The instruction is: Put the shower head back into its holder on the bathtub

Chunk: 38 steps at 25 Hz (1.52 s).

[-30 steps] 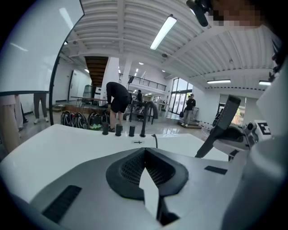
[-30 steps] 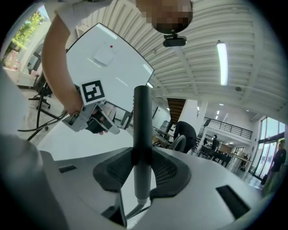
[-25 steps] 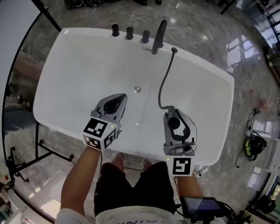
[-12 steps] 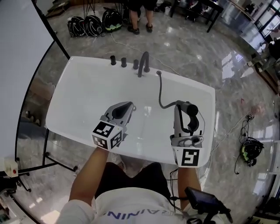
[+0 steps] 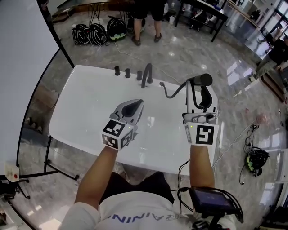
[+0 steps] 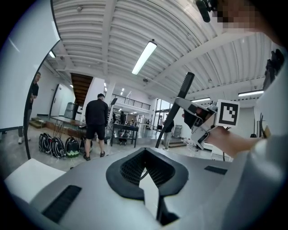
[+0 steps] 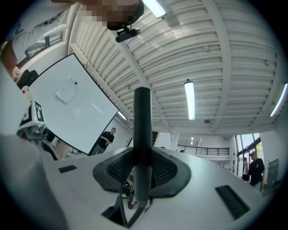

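The black shower head [image 5: 200, 81] is raised above the right part of the white bathtub [image 5: 67, 117]. My right gripper [image 5: 199, 98] is shut on its handle, and the stick-shaped shower head [image 7: 142, 130] stands upright between the pads. Its dark hose [image 5: 173, 93] curves down to the fitting [image 5: 162, 84] on the far rim, beside the black spout [image 5: 147, 72] and three knobs [image 5: 128, 72]. My left gripper [image 5: 135, 108] hovers over the tub's middle, shut and holding nothing. From the left gripper view I see the right gripper [image 6: 198, 119] with the shower head [image 6: 184, 90].
A large whiteboard [image 5: 22, 45] leans along the left. Helmets [image 5: 96, 29] lie on the floor beyond the tub, near a standing person [image 5: 146, 18] and a black table [image 5: 202, 13]. A headset [image 5: 254, 159] and a cable lie on the floor at right.
Both grippers have risen out of the tub. The right one has carried the shower head up toward the far right rim, drawing the hose up. The left stayed shut.
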Motion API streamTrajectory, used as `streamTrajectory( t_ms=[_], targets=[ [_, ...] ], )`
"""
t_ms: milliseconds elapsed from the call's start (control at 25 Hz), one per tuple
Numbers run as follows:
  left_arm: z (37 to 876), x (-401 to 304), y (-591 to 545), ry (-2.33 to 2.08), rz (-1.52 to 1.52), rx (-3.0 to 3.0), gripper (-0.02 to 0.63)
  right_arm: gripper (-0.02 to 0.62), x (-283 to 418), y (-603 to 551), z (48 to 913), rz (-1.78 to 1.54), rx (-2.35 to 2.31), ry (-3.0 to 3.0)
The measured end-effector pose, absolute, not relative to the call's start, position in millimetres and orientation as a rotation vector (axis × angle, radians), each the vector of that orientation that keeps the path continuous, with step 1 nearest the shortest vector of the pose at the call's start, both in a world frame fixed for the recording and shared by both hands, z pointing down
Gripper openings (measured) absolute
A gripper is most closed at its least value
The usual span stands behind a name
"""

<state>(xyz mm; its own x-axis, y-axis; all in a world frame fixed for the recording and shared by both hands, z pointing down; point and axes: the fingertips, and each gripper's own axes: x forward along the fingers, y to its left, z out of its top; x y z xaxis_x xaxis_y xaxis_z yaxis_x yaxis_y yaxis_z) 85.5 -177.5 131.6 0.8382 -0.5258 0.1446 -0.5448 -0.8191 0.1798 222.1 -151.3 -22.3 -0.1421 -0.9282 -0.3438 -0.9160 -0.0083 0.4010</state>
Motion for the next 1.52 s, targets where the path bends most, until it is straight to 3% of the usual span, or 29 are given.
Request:
streamTrajectory(
  t_ms=[640,1160,1520],
  targets=[
    [127,121,-223,-0.822,0.071,2.836,0.018,0.124,286,-269,-39,-0.801,2.170,-2.225],
    [168,136,-260,-0.847,0.103,2.766,0.018,0.124,299,-363,68,-0.649,2.011,-2.227],
    [240,135,-278,-0.854,0.199,2.731,0.018,0.124,340,-419,177,-0.303,2.107,-2.276]
  ],
)
